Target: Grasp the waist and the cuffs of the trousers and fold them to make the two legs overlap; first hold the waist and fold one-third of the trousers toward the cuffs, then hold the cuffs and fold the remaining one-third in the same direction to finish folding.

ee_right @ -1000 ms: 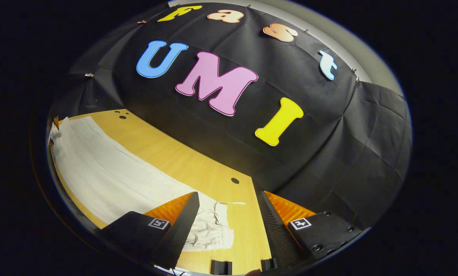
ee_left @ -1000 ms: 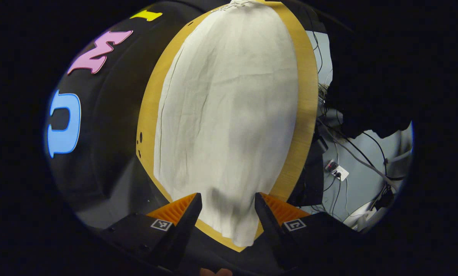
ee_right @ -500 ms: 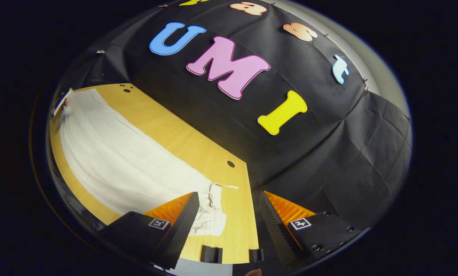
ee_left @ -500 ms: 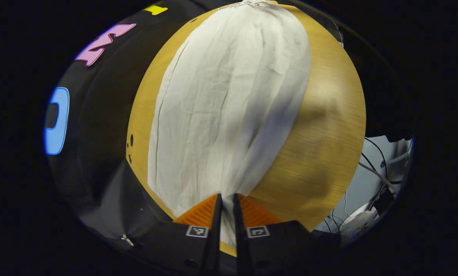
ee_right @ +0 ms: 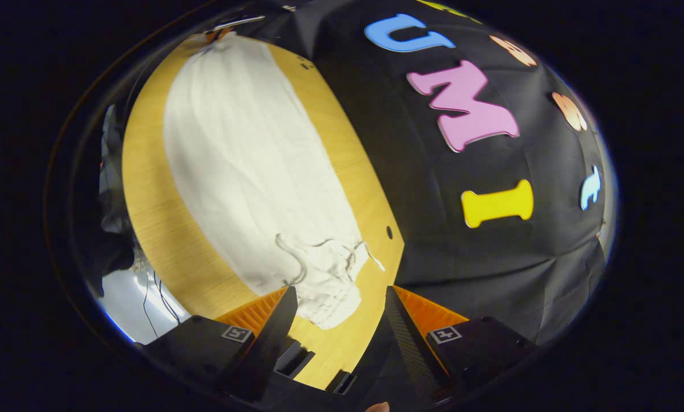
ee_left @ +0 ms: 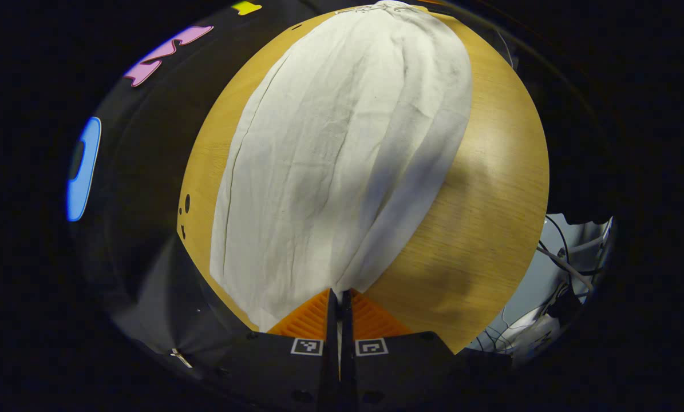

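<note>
Left gripper view: left gripper (ee_left: 339,297) is pinching a cuff corner of the cream-white cotton trousers (ee_left: 342,149), fingers closed tight with only a sliver of cloth between them. Cloth is lying lengthwise on the light wooden tabletop (ee_left: 490,189), running away toward the far waist end. From the pinch, a raised fold is spreading up the near-right side of the leg, so that edge is lifting off the wood. Judgement: this is the leg-overlap fold; the cuff should be carried sideways across the other leg, kept low and taut, so the outer seams meet. Bare wood is lying open to the right; on the left the cloth is sitting near the tabletop edge by the black booth wall, so less room there. Cables are showing on the grey floor (ee_left: 570,269) past the right edge.

Right gripper view: right gripper (ee_right: 337,294) is hovering wide open, holding nothing, its fingers straddling the gathered drawstring waistband (ee_right: 330,274), which is lying near the tabletop corner. Whether the fingertips are touching the cloth, I cannot tell. Judgement: it needs to close on the same side of the waistband as the pinched cuff, then travel in step with it, or the fold will skew. Open wood is lying on the left of the trousers here; the corner edge is close behind the waist.
</note>
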`<state>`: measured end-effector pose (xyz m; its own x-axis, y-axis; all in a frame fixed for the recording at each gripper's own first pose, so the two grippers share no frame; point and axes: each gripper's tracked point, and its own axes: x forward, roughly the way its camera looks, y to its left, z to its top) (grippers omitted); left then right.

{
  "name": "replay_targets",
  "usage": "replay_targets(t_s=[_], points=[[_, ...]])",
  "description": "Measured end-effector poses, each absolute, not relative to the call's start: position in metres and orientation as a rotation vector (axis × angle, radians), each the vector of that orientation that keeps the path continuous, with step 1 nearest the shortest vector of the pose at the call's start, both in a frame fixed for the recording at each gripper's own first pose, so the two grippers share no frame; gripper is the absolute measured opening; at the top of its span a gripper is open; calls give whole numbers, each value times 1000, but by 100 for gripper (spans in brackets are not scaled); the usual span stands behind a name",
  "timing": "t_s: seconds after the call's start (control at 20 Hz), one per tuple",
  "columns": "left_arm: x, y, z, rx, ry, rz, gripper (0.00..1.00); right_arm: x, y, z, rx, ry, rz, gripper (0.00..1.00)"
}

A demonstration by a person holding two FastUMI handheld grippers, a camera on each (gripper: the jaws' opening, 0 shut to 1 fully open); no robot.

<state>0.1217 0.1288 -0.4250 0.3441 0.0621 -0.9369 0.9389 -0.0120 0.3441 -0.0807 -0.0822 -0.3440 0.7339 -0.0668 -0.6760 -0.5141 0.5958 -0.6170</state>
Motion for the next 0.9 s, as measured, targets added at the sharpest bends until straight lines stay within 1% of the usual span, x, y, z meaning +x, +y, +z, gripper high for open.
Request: replay_targets(t_s=[0.15, 0.35, 0.4, 0.6, 0.7, 0.75, 0.8, 0.85, 0.9], points=[[123, 130, -425, 1396, 999, -906, 6, -86, -83, -375, -980, 763, 397, 95], [122, 130, -425, 1396, 1004, -904, 6, -74, -82, -393, -1002, 776, 461, 94], [122, 129, -425, 1397, 1003, -904, 6, -71, -81, -398, -1006, 779, 481, 95], [122, 129, -425, 1393, 1008, -895, 6, -60, -71, -417, -1028, 789, 599, 95], [123, 129, -425, 1397, 1007, -896, 6, -48, -66, -421, -1049, 769, 644, 89], [122, 129, -424, 1398, 1006, -897, 6, -42, -65, -425, -1050, 772, 664, 88], [123, 129, -425, 1396, 1007, -896, 6, -38, -64, -430, -1048, 782, 682, 80], [123, 129, -424, 1392, 1007, -891, 6, -36, -63, -433, -1041, 792, 698, 75], [123, 128, -424, 1385, 1004, -885, 6, -37, -60, -437, -1025, 815, 718, 63]])
